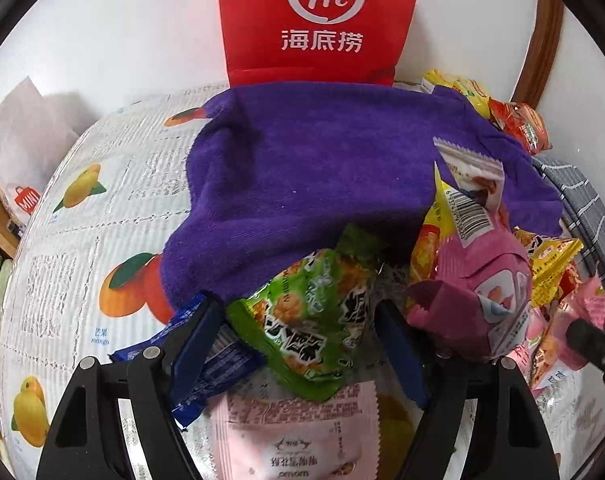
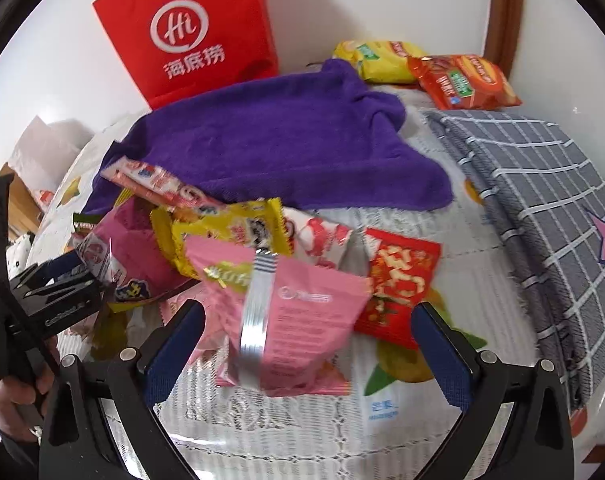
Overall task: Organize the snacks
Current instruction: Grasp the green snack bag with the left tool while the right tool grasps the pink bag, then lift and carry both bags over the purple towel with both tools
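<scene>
Snack packets lie heaped on a fruit-print tablecloth (image 1: 82,240) in front of a purple towel (image 1: 322,168). My left gripper (image 1: 298,328) is shut on a crumpled green snack packet (image 1: 314,320) that spans the gap between its blue pads. A blue packet (image 1: 206,364) and a pale pink packet (image 1: 302,432) lie under it, and a darker pink packet (image 1: 474,292) is to the right. In the right wrist view my right gripper (image 2: 310,340) stands open over a blurred pink packet (image 2: 286,320), with its pads clear of it. Yellow (image 2: 230,232) and red (image 2: 398,280) packets lie just beyond.
A red paper bag (image 2: 190,40) stands against the white wall behind the towel. A grey checked cloth (image 2: 522,200) covers the right side of the table. Yellow (image 2: 382,60) and orange (image 2: 462,80) packets lie at the back. A white bag (image 1: 22,148) stands at the far left.
</scene>
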A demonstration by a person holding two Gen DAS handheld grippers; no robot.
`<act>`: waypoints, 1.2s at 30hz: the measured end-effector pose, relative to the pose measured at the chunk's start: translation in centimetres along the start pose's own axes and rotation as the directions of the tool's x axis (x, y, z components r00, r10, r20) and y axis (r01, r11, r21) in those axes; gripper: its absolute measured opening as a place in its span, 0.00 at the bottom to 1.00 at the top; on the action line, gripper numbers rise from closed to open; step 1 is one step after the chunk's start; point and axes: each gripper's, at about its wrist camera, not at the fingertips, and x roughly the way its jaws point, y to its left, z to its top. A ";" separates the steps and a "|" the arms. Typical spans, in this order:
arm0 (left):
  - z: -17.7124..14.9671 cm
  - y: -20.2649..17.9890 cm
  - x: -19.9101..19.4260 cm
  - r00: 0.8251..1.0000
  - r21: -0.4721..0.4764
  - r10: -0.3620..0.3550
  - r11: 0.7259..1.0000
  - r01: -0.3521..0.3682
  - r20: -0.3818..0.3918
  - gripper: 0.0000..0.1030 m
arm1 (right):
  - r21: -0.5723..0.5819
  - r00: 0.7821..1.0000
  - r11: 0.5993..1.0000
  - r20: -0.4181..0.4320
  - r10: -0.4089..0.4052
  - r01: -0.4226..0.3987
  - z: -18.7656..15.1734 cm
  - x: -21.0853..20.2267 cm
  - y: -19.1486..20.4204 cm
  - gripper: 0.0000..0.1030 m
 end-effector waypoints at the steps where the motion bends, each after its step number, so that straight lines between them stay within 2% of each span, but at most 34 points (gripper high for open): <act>1: 0.0 0.0 0.0 1.000 0.001 0.006 1.000 -0.006 0.002 0.69 | 0.002 1.000 1.000 -0.016 0.010 -0.010 0.0 0.2 0.0 0.81; 3: -0.1 0.1 0.0 1.000 -0.001 -0.003 1.000 0.003 0.007 0.62 | 0.028 0.998 0.999 -0.041 0.044 -0.043 -0.2 0.5 -0.3 0.57; 4: -0.1 0.2 -0.1 1.000 -0.006 -0.015 1.000 0.015 0.008 0.57 | 0.057 0.996 0.996 -0.052 0.076 -0.073 -0.3 0.6 -0.7 0.51; 5: -0.1 0.3 -0.3 1.000 -0.013 -0.029 1.000 0.029 0.010 0.55 | 0.103 0.992 0.989 -0.056 0.110 -0.103 -0.3 0.7 -1.4 0.48; 7: -0.3 0.7 -0.7 0.998 -0.030 -0.065 0.997 0.065 0.017 0.42 | 0.143 0.991 0.983 -0.039 0.125 -0.118 -0.5 0.4 -2.1 0.46; 9: -0.7 1.1 -1.3 0.996 -0.047 -0.088 0.995 0.089 0.009 0.40 | 0.149 0.993 0.982 -0.012 0.116 -0.113 -0.8 -0.5 -2.5 0.43; 13: -1.5 1.8 -2.4 0.992 -0.074 -0.125 0.989 0.126 0.015 0.39 | 0.146 0.989 0.978 0.024 0.145 -0.147 -1.0 -2.2 -2.6 0.42; 17: -2.2 2.3 -4.5 0.992 -0.084 -0.116 0.989 0.119 0.045 0.39 | 0.102 0.993 0.989 0.058 0.102 -0.108 -1.2 -4.0 -2.2 0.42; 25: -2.6 2.4 -7.0 0.993 -0.084 -0.107 0.990 0.111 0.056 0.39 | 0.020 0.978 0.981 0.086 0.189 -0.192 -0.3 -5.8 -1.7 0.42; 31: -2.8 2.7 -7.9 0.993 -0.086 -0.096 0.991 0.102 0.074 0.39 | -0.048 0.982 0.989 0.123 0.143 -0.138 1.5 -7.5 -1.3 0.42; 36: -3.0 3.7 -8.2 0.994 -0.101 -0.077 0.991 0.084 0.073 0.39 | -0.065 0.981 0.988 0.128 0.147 -0.140 1.8 -8.2 -1.2 0.42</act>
